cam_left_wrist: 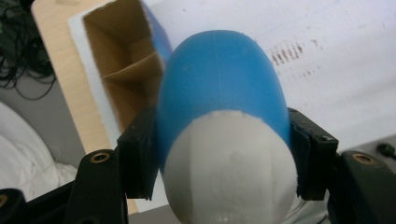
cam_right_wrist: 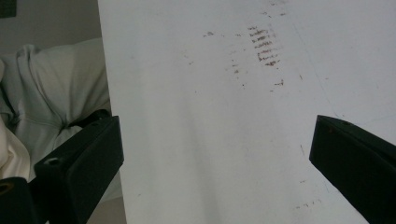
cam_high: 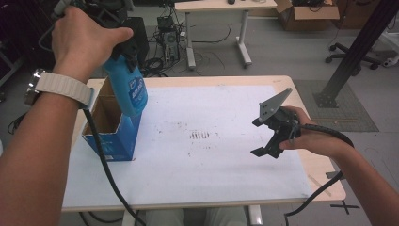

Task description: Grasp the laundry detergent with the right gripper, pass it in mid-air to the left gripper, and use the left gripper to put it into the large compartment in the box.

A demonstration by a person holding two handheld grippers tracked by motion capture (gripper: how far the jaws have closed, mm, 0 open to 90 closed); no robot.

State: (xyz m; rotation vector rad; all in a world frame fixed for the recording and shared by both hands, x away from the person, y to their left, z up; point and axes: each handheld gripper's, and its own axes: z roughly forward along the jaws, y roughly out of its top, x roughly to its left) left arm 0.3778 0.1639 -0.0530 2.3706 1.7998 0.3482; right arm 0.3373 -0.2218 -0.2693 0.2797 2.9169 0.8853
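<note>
Left claw (cam_high: 123, 49), at 10 o'clock in the high view, clamped on a blue plastic bottle with a white cap end (cam_high: 128, 89). Bottle hangs roughly upright, tilted slightly, its lower end over the right edge of an open-topped blue cardboard box with a brown inside (cam_high: 110, 134); whether it touches the box cannot be told. Left gripper view: black pads (cam_left_wrist: 138, 154) press both sides of the bottle (cam_left_wrist: 219, 93) where blue meets white; box (cam_left_wrist: 123, 70) beyond, at 11 o'clock, with a cardboard divider inside.

Box stands at the left end of the pale wooden tabletop (cam_high: 301, 96), on a white sheet with dark scuff marks (cam_high: 211, 141) that covers most of it.

Right claw (cam_high: 266, 146), at 3 o'clock in the high view, held above the sheet, well apart from bottle and box. Jaws spread wide, nothing between them. Right gripper view: bare sheet (cam_right_wrist: 210, 116) between the jaws, scuffs at 12 o'clock.
</note>
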